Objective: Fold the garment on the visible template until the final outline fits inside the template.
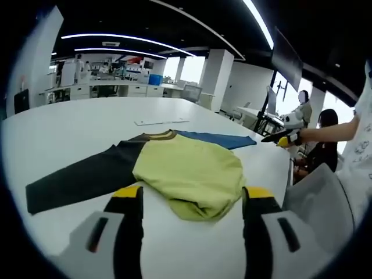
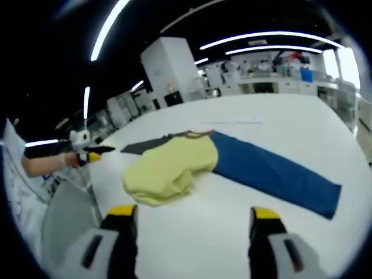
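A garment lies flat on the white table (image 1: 87, 125). It has a yellow-green body (image 1: 192, 168), a dark sleeve (image 1: 75, 180) and a blue sleeve (image 1: 218, 139). The body's near end is bunched and doubled over. My left gripper (image 1: 192, 195) stands open just short of that end, holding nothing. In the right gripper view the yellow-green body (image 2: 168, 165) lies ahead and the blue sleeve (image 2: 273, 171) stretches right. My right gripper (image 2: 189, 212) is open above bare table. Each gripper also appears small in the other view, the right gripper (image 1: 278, 138) and the left gripper (image 2: 96, 151), by the table edge.
A thin flat white sheet (image 1: 161, 122) lies on the table beyond the collar, also seen as the white sheet (image 2: 232, 121). A grey chair back (image 1: 319, 192) stands at the table edge. People sit beyond it. Desks and shelves fill the far room.
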`<act>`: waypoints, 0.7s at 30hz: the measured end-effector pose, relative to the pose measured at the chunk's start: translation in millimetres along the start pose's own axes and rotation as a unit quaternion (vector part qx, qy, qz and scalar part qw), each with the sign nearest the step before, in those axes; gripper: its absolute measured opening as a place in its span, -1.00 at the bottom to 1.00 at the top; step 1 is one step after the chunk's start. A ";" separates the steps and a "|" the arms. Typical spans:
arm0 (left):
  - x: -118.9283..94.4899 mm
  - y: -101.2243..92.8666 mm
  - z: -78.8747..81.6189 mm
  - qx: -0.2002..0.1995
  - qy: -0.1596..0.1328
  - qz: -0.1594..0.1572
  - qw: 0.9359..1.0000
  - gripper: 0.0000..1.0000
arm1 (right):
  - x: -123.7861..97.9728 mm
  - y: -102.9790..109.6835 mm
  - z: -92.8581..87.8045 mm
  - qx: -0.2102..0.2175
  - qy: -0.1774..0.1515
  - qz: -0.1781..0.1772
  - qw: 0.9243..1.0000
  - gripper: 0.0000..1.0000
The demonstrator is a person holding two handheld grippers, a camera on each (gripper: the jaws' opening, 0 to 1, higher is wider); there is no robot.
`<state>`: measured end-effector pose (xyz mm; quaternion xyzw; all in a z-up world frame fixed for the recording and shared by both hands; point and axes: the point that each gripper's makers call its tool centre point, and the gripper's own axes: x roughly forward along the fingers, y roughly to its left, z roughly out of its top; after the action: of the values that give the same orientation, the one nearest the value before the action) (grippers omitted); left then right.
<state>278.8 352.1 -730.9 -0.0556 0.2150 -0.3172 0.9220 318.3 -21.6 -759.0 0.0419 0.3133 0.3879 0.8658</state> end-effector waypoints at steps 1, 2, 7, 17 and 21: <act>-1.5 -1.3 0.1 0.000 -0.002 0.001 1.000 0.32 | 5.4 -0.1 0.8 -0.001 0.001 0.003 1.000 0.52; -2.7 -1.9 0.4 -0.001 -0.003 0.001 1.000 0.32 | 8.9 1.7 1.2 -0.001 0.003 0.005 1.000 0.48; -11.8 -8.6 -3.1 -0.005 -0.008 0.005 1.000 0.31 | 34.8 2.5 0.4 -0.024 0.021 0.006 0.999 0.04; -26.0 -10.3 -8.0 -0.025 -0.027 0.011 0.999 0.32 | 88.4 7.0 -8.7 -0.067 0.072 -0.002 0.995 -0.57; -28.6 -16.9 -8.3 -0.025 -0.035 0.010 0.999 0.31 | 101.8 8.7 -9.9 -0.069 0.084 0.000 0.994 -0.69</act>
<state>245.5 356.3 -724.0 -0.0879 0.1912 -0.3006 0.9303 358.1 53.8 -816.2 -0.0508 0.3576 0.4103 0.8374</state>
